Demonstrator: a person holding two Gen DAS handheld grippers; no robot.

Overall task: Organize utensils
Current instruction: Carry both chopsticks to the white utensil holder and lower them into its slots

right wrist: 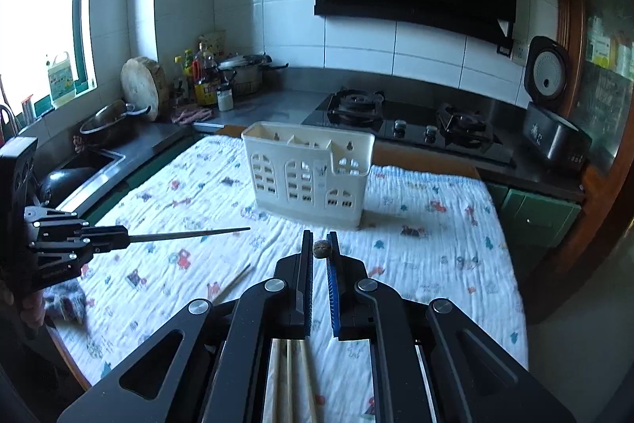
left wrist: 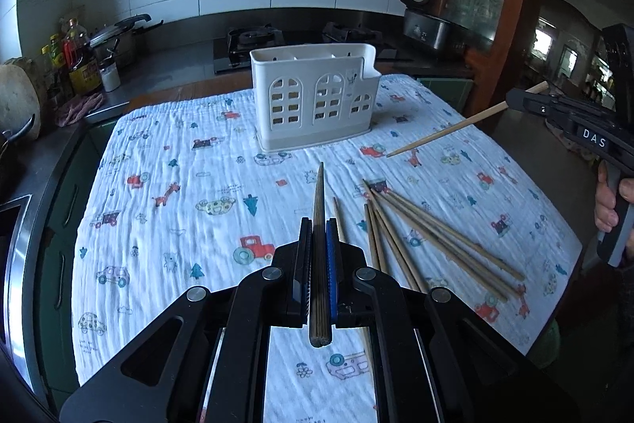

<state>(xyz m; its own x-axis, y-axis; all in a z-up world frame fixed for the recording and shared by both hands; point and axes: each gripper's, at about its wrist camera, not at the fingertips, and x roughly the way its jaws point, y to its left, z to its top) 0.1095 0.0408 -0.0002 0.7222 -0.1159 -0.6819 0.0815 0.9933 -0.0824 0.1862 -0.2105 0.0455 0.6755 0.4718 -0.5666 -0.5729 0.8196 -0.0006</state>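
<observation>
A white utensil holder (left wrist: 315,102) with arched cut-outs stands at the far middle of the cloth-covered table; it also shows in the right wrist view (right wrist: 309,175). My left gripper (left wrist: 318,224) is shut on a dark chopstick (left wrist: 319,217) that points toward the holder, held above the cloth. My right gripper (right wrist: 320,240) is shut on a light chopstick, seen end-on (right wrist: 321,249); in the left wrist view that chopstick (left wrist: 447,131) slants down toward the cloth. Several loose chopsticks (left wrist: 428,236) lie on the cloth at the right.
A patterned white cloth (left wrist: 178,193) covers the table. Behind it are a gas hob (right wrist: 408,121), a rice cooker (right wrist: 554,129), bottles and a pot (right wrist: 222,78), and a sink (right wrist: 87,165) at the left.
</observation>
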